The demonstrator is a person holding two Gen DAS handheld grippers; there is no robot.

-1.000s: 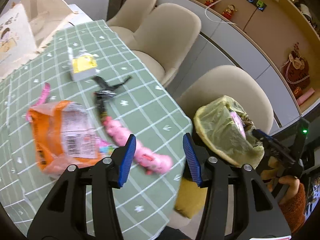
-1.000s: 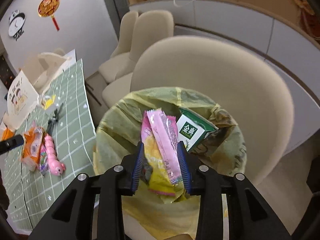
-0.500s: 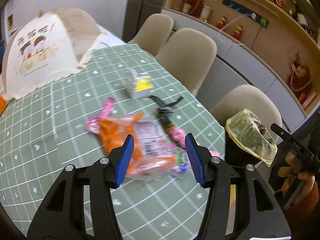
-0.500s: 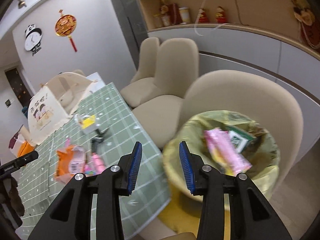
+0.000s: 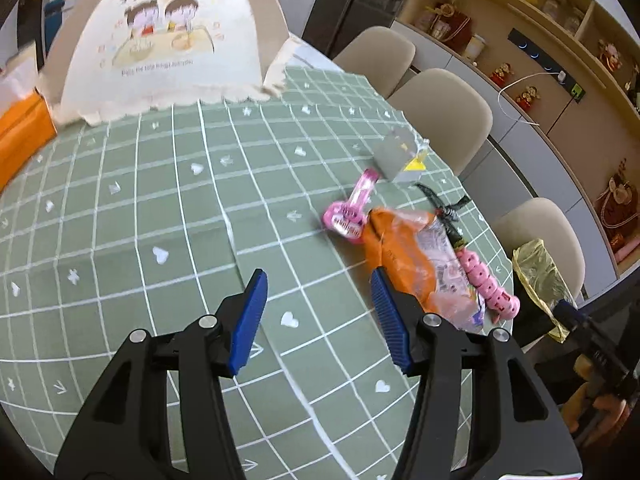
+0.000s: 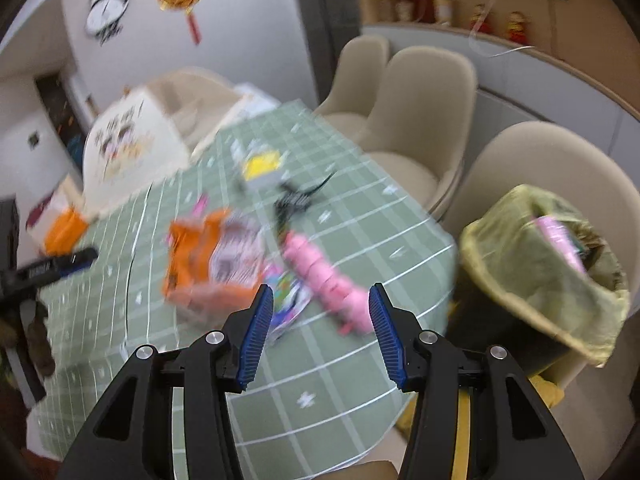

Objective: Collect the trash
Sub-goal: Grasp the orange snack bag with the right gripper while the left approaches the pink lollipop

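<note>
Trash, an orange wrapper [image 6: 208, 256] and pink toy [image 6: 324, 280], lay on the green table [image 5: 160, 200] beside the lined bin [image 6: 532, 268]. My right gripper [image 6: 320, 328] was opening, empty; my left gripper [image 5: 316, 312] hung open, empty. Next pickup probably called for lowering onto the wrapper.

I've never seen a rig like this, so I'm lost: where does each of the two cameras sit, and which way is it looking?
Left wrist view: sits on the left gripper, looking down along its open blue-padded fingers at the green checked tablecloth; at right the other gripper and a hand show.
Right wrist view: sits on the right gripper, its jaws opening and empty, facing the table's edge and the yellow-lined trash bin.
Both share: the crumpled orange snack bag and the pink segmented caterpillar toy.
</note>
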